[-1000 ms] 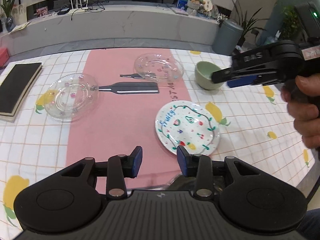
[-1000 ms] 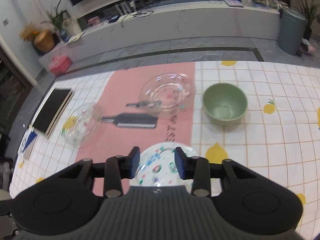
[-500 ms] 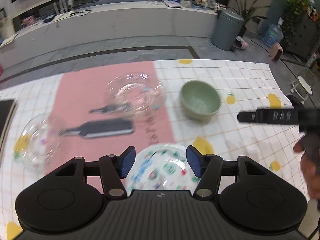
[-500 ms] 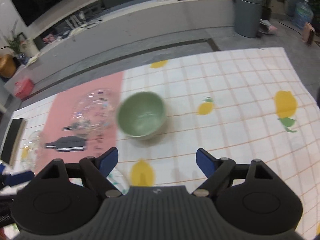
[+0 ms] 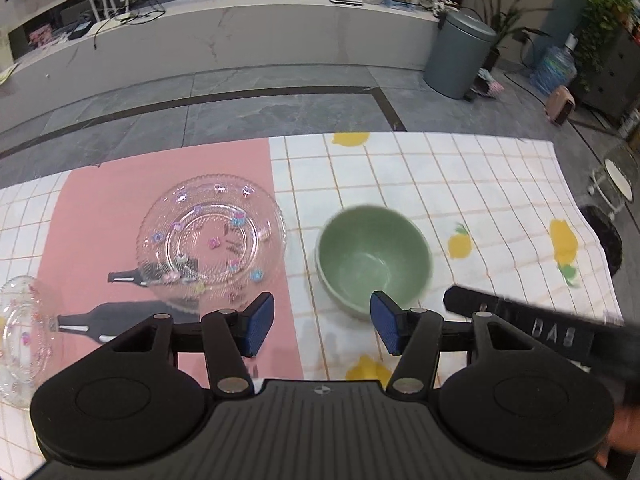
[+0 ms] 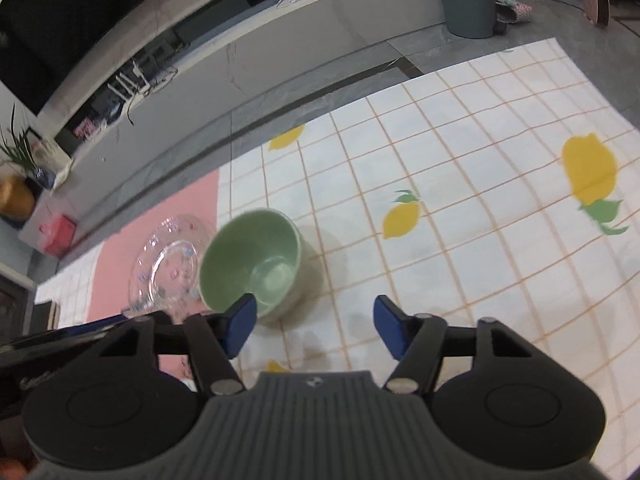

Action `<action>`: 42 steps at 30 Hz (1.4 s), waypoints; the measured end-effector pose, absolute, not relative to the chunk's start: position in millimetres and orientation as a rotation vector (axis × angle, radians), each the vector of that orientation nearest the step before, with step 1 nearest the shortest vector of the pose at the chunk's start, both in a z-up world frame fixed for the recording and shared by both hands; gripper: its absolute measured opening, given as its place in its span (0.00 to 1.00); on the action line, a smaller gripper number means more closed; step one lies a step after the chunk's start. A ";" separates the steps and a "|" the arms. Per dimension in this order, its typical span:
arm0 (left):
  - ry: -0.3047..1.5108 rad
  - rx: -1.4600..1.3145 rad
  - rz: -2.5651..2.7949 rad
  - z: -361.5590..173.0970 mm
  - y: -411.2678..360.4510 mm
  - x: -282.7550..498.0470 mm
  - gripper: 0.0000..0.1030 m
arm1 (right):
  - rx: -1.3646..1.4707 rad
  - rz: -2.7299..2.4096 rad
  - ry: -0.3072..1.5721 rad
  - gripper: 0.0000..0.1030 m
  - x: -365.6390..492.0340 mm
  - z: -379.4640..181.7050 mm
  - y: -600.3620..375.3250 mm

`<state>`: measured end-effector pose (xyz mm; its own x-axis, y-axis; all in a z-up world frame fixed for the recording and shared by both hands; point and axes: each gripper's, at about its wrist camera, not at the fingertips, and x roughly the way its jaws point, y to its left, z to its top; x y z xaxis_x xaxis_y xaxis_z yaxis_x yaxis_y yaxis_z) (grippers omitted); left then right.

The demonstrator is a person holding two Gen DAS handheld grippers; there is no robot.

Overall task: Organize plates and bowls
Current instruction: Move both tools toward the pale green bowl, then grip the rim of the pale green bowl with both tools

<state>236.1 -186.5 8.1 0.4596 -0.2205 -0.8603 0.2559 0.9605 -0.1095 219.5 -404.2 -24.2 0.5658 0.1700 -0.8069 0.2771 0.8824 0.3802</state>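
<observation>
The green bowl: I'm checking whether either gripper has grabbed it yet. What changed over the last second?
Both grippers swung from the painted plate toward the green bowl. Left gripper opened; right gripper opened, then closed partway. Neither holds anything. Bowl and glass plates stayed put.

The right gripper (image 6: pixel 314 330) has just been closing, with nothing between its blue pads. Ahead to its left sits a green bowl (image 6: pixel 256 264) (upright), a glass plate (image 6: pixel 166 268) just beyond.
</observation>
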 end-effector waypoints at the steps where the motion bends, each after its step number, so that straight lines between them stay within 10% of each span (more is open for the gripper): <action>1: 1.056 0.026 -0.283 4.5 -185.6 240.9 0.64 | 0.513 -0.066 0.974 0.51 221.6 -26.3 -399.9; 15: 1.093 -0.024 -0.267 -33.6 -189.7 274.5 0.57 | 0.561 -0.143 0.965 0.35 252.4 -60.6 -390.5; 30: 1.115 -0.041 -0.336 -54.9 -197.9 277.7 0.15 | 0.575 -0.132 0.988 0.15 267.1 -81.5 -385.0; 42: 1.097 -0.019 -0.314 -45.2 -198.0 269.2 0.12 | 0.587 -0.129 1.015 0.12 263.5 -77.3 -381.1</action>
